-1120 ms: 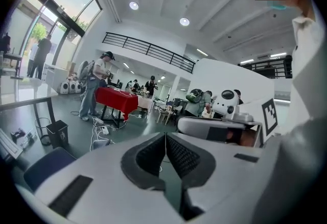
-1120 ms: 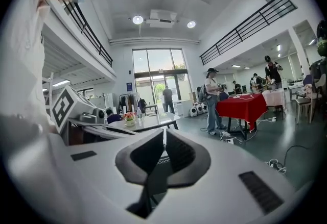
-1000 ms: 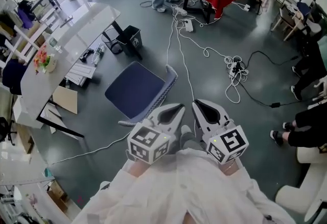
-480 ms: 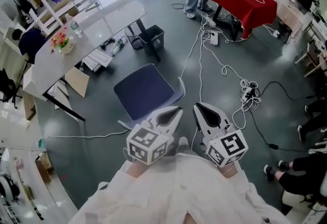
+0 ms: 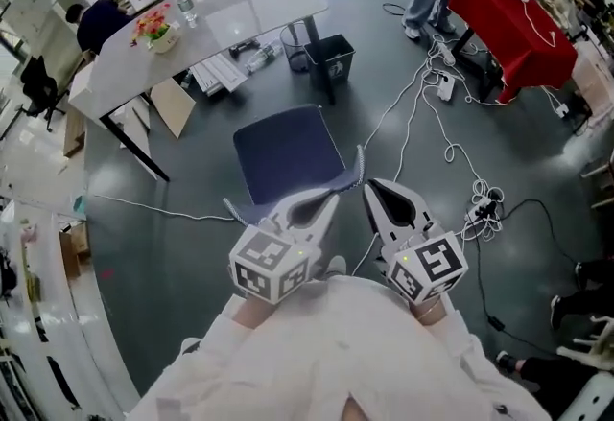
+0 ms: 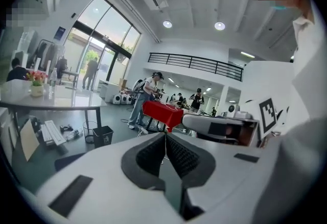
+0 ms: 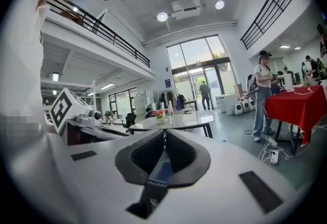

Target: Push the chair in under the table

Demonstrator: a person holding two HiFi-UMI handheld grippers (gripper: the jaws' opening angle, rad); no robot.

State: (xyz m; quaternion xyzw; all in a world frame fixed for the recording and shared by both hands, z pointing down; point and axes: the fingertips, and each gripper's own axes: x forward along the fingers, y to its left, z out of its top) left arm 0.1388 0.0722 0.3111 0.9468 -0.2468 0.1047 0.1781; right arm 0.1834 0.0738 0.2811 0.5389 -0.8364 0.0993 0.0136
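Left gripper (image 5: 326, 203) and right gripper (image 5: 376, 191) are held side by side, each with its jaws pressed together and nothing between the pads. The blue chair (image 5: 288, 152) stands just ahead of the tips, backrest edge nearest them; I cannot tell whether they touch it. The white table (image 5: 240, 16) lies beyond the chair, ahead and to the left, apart from it, with a black bin (image 5: 329, 59) beside its leg.

Chair (image 5: 286, 152): matt blue cloth seat. Table (image 5: 257, 12): glossy white top. Floor (image 5: 163, 266): smooth grey, slight sheen.
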